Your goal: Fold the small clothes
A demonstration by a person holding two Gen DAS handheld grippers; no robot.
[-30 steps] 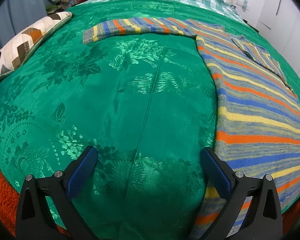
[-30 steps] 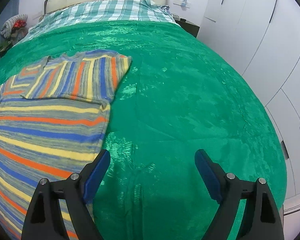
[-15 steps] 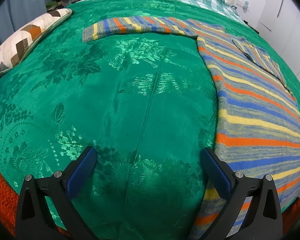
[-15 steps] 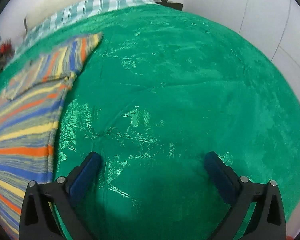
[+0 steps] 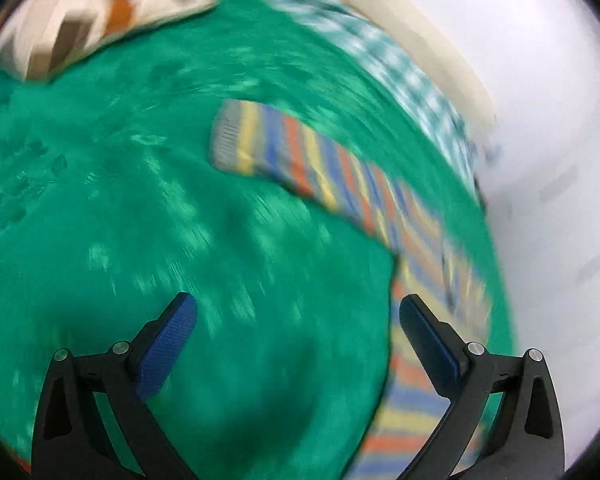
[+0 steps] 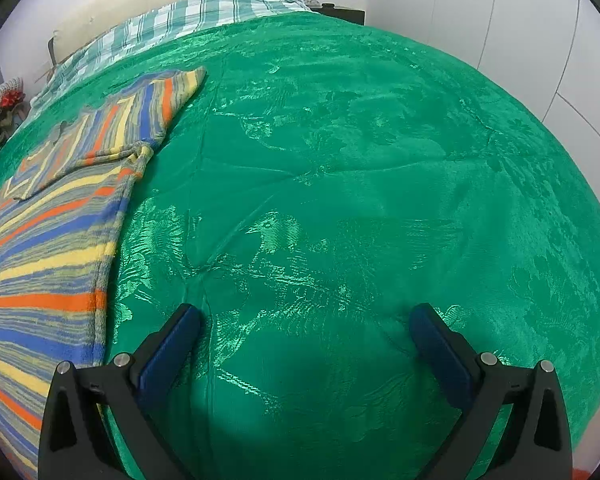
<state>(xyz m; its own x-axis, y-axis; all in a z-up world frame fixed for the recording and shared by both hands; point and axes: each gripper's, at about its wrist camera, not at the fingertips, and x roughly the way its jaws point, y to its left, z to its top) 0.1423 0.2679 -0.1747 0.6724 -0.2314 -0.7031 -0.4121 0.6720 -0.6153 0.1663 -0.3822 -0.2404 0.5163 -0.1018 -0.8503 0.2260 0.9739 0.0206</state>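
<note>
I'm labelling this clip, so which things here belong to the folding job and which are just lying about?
Part of the job:
striped sweater, one sleeve already folded across it, the other stretched out
left gripper, open, empty
right gripper, open, empty

Just lying about:
green bedspread
patterned cushion
checked sheet
clothes pile

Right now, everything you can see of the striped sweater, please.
The striped sweater is a knit with orange, blue, yellow and grey bands. It lies flat on the green bedspread, body spread toward the near edge. In the right wrist view one sleeve is folded in across the chest. In the blurred left wrist view the other sleeve stretches straight out, grey ribbed cuff at its end. Neither the left claw nor the right claw touches it; both are open.
</note>
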